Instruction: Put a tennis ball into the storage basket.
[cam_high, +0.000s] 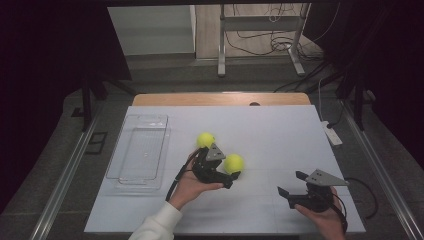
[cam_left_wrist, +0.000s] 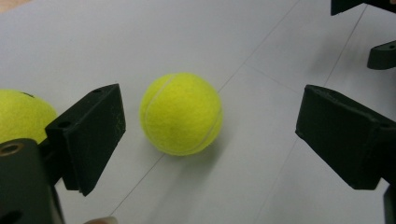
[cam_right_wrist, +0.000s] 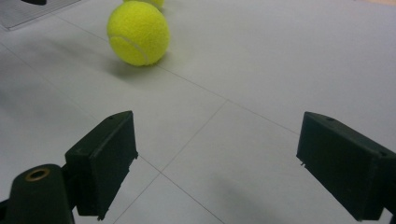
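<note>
a white table (cam_high: 280, 125) with a wooden far edge stands on a grey floor (cam_high: 165, 75). behind it there is a metal frame (cam_high: 260, 40) with loose cables (cam_high: 260, 42), and both sides are dark.

Bare table (cam_high: 280, 135) right of the tennis balls (cam_high: 233, 163) (two) — clear tray (cam_high: 141, 152) left.
</note>
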